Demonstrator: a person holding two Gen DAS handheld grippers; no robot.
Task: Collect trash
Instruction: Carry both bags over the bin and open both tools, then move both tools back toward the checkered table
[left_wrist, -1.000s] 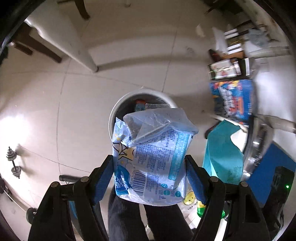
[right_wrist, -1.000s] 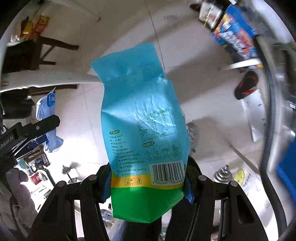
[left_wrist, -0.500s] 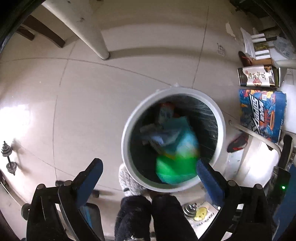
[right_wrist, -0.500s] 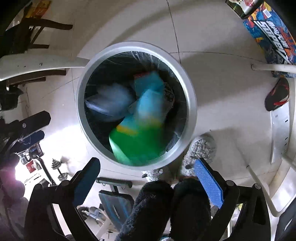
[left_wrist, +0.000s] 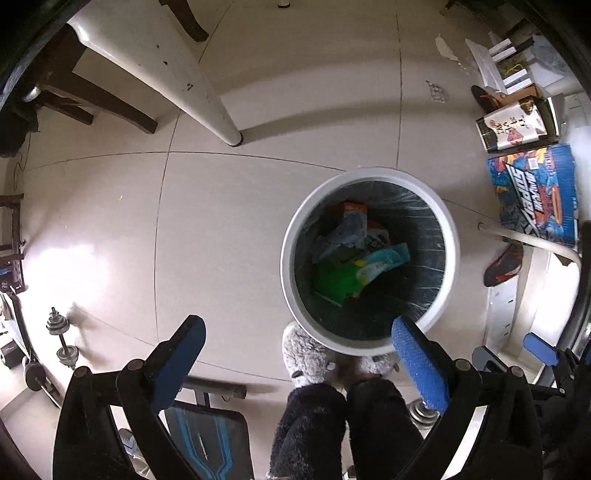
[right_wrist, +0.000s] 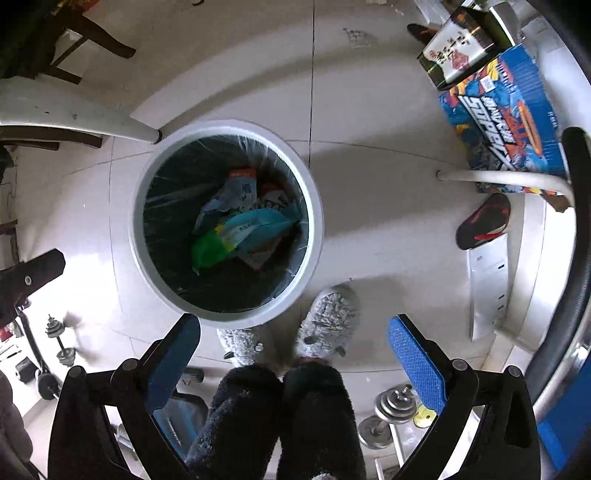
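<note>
Below, on the tiled floor (left_wrist: 221, 229), a round white bin (left_wrist: 286, 258) with a dark liner is seen from both wrist views.

Left gripper (left_wrist: 297, 356): jaws spread wide, nothing between the blue pads. The bin lies ahead and to the right of its gap, the near rim just by the right pad.

Right gripper (right_wrist: 293, 349): jaws likewise spread wide and empty. From this view the bin (right_wrist: 225, 312) lies ahead and to the left, its near rim just beside the left pad.

Trash is found inside the bin, at the bottom: a teal-and-green packet (left_wrist: 354, 269) lying on its side, long axis running across the bin, with a pale blue wrapper (left_wrist: 345, 230) and an orange scrap behind it. The same packet (right_wrist: 240, 236) is seen in the right view.

Person's legs in dark fleece and grey slippers (right_wrist: 325, 321) are placed against the bin's near side, between the two grippers.

Judgement: this drop appears finished. No loose trash is clearly identified on the floor; a small scrap (left_wrist: 436, 92) far ahead on the right cannot be told. Neither hand is clearly nearer to any further piece.
</note>
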